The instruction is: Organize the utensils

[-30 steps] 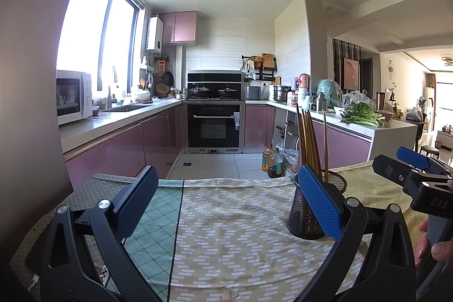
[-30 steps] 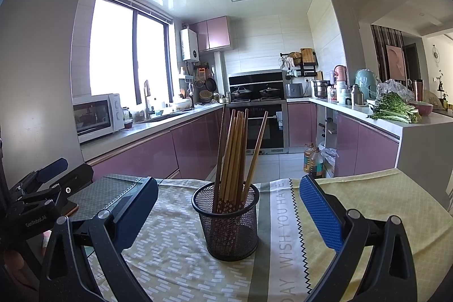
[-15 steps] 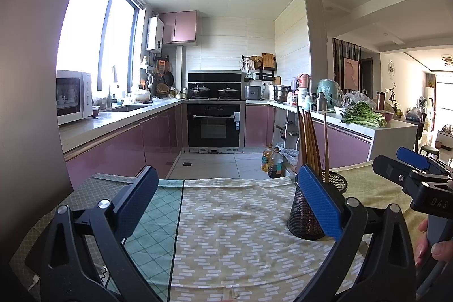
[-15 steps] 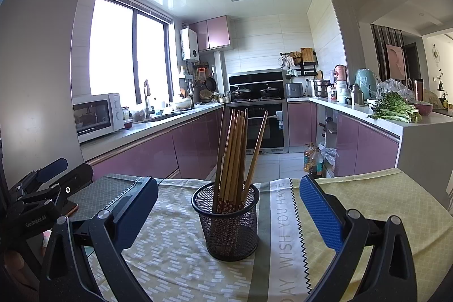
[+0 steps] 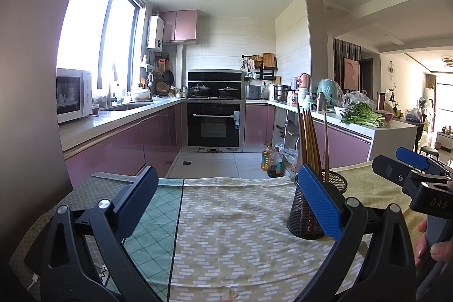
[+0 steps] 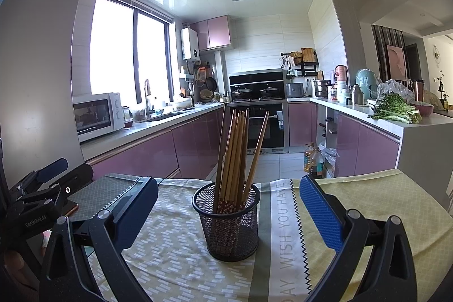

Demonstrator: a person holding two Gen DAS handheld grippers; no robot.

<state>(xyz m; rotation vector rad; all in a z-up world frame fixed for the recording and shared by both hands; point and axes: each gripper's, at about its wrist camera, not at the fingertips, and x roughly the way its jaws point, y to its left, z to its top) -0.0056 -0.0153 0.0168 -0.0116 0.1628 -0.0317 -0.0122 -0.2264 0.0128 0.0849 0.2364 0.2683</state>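
From the left wrist, the left gripper (image 5: 226,200) has its fingers (image 5: 318,201) spread wide with nothing between them, hovering over the cloth (image 5: 232,220) that covers the surface. The holder (image 5: 307,220), a black mesh cup, stands upright on the cloth just behind the right-hand finger, which hides part of its wall; the chopsticks (image 5: 310,143) rise out of it above that fingertip, one leaning apart from the bunch. Further right, beyond the holder, the right gripper (image 5: 407,169) shows from the side, with a person's hand (image 5: 430,245) on its handle at the frame edge; from here its fingers look parted. From the right wrist, the right gripper (image 6: 228,200) also has its fingers (image 6: 320,210) wide apart and empty, and the holder (image 6: 230,222) sits on the cloth (image 6: 368,203) between the two fingers, a little ahead of their tips and touching neither. The chopsticks (image 6: 236,152) stand in it in a tight bundle, with one leaning off to the right. Left of the left-hand finger, the left gripper (image 6: 48,177) appears at the edge, well apart from the holder.
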